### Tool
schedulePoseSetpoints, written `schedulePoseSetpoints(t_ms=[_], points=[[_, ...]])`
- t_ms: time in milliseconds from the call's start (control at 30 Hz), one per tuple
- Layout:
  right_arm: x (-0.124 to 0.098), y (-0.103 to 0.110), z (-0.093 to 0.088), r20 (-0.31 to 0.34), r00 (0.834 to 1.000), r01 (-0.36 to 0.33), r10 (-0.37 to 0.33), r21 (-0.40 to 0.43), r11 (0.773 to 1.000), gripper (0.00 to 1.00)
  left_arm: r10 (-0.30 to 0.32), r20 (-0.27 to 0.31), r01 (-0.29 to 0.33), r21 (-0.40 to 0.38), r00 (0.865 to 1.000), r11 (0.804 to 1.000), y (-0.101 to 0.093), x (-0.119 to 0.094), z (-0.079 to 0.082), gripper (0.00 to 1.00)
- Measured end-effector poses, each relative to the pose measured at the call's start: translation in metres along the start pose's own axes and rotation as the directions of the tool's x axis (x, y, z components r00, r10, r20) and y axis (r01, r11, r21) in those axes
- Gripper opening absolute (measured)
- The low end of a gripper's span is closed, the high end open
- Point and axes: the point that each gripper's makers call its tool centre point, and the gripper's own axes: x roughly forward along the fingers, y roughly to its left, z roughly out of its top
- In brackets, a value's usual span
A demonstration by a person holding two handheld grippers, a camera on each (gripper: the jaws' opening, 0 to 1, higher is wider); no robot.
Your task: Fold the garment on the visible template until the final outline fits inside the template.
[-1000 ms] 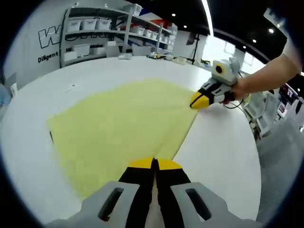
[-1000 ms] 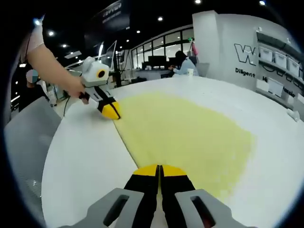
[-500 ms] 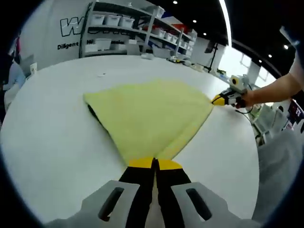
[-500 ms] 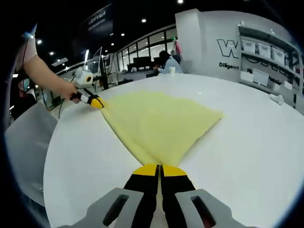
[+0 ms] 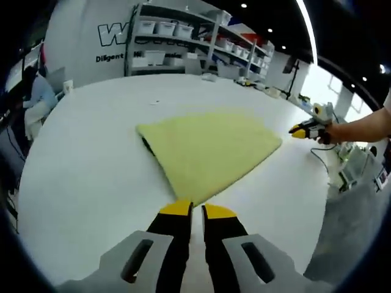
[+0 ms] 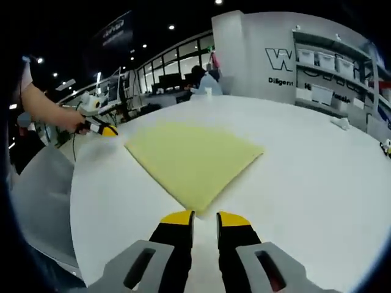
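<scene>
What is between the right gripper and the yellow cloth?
Nothing but bare white table. In the right gripper view, the right gripper has its jaws apart just short of the nearest corner of the yellow cloth, with a short strip of tabletop between.

Each hand-held gripper [image 5: 190, 212] [image 6: 204, 220] has grey moulded bodies with slots, black jaws and yellow tips; one trails a dark cable

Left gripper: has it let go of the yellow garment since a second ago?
Yes. The left gripper has opened and backed off the yellow garment, which lies on the white table.
</scene>
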Motion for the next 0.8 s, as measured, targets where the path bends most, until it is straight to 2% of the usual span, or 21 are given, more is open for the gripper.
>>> schedulePoseSetpoints(t_ms=[200,400,633,800], points=[[-0.022,0.025,0.009,0.042,0.999,-0.022,0.022,0.002,1.0,0.13,0.032,0.043,-0.032,0.008,0.999,0.999,-0.039,-0.049,-0.002,0.13],[-0.031,0.049,0.011,0.043,0.997,-0.056,0.056,-0.018,0.998,0.17,0.064,0.092,-0.065,0.008,0.994,0.998,-0.057,-0.081,0.003,0.13],[-0.035,0.076,0.025,0.054,0.995,-0.088,0.09,-0.023,0.996,0.21,0.092,0.156,-0.096,0.021,0.983,0.995,-0.071,-0.104,0.011,0.14],[-0.039,0.09,0.029,0.051,0.994,-0.09,0.092,-0.035,0.995,0.22,0.086,0.14,-0.097,0.075,0.986,0.992,-0.089,-0.107,-0.003,0.14]])
